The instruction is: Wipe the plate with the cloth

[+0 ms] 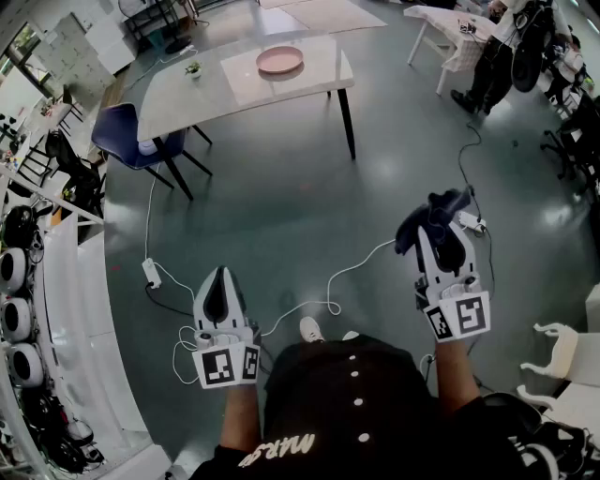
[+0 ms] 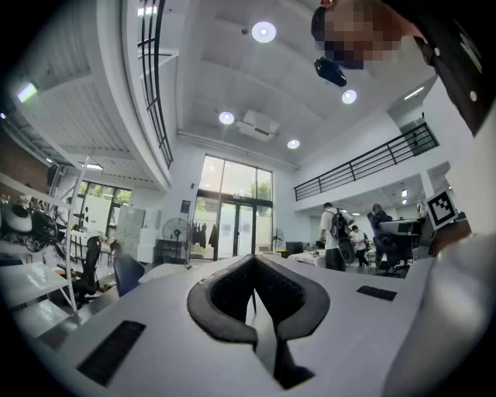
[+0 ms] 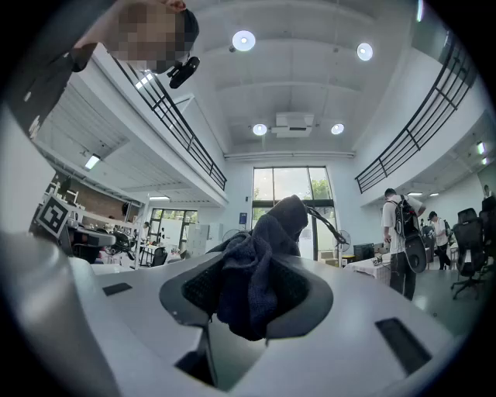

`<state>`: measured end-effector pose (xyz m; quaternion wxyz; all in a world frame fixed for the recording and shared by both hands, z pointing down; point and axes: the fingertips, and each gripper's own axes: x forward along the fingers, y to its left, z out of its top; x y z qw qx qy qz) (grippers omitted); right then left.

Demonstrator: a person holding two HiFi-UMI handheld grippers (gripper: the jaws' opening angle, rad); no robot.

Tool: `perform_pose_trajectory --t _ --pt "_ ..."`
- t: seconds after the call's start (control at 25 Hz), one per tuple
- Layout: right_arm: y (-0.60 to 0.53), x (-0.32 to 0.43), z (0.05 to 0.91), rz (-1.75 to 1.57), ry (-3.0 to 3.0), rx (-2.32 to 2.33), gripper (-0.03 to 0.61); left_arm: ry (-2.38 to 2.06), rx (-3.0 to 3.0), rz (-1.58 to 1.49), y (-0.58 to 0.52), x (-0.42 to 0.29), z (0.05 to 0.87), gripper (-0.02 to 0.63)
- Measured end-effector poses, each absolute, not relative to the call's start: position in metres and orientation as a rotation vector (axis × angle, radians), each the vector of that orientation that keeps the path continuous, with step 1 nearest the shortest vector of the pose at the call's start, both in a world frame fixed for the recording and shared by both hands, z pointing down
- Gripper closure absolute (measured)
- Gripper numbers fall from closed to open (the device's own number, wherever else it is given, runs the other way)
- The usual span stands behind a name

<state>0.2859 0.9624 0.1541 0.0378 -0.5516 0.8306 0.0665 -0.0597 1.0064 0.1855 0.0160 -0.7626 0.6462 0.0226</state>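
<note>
A pink plate (image 1: 280, 60) lies on the white table (image 1: 187, 94) far ahead at the top of the head view. My right gripper (image 1: 439, 217) is shut on a dark blue cloth (image 1: 429, 217), which bunches between its jaws and pokes out past the tips (image 3: 260, 267). My left gripper (image 1: 220, 281) is shut with nothing in it; its black pads meet in the left gripper view (image 2: 253, 306). Both grippers hang over the grey floor, well short of the table.
A blue chair (image 1: 131, 136) stands at the table's left. White cables and a power strip (image 1: 152, 273) trail across the floor. A small potted plant (image 1: 193, 68) sits on the table. People stand by a second table (image 1: 450, 28) at the far right. White shelving (image 1: 56, 309) lines the left.
</note>
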Motion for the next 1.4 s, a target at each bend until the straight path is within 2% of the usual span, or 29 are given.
perform_pose_trajectory --t 0.36,0.56,0.6,0.68,0.84,1.12,1.4 --pt "0.965 0.284 0.153 0.138 2.513 -1.659 0.440 1.987 -2.434 0.087 1.007 -0.057 0.189 0.598" --pt "0.969 0.277 0.146 0.275 2.534 -1.645 0.440 2.045 -2.409 0.129 1.003 -0.068 0.193 0.593" --pt "0.969 0.276 0.143 0.289 2.540 -1.627 0.442 2.048 -2.413 0.126 1.000 -0.067 0.193 0.582" --pt "0.968 0.270 0.140 0.262 2.543 -1.581 0.443 2.049 -2.430 0.105 0.995 -0.069 0.196 0.475" --pt "0.970 0.250 0.140 0.231 2.527 -1.572 0.443 2.039 -2.447 0.082 0.991 -0.089 0.201 0.380" --pt "0.971 0.221 0.148 0.231 2.490 -1.622 0.443 1.996 -2.486 0.088 0.980 -0.119 0.208 0.368" --pt "0.932 0.224 0.173 0.121 2.505 -1.707 0.440 2.009 -2.502 0.051 0.948 -0.115 0.219 0.367"
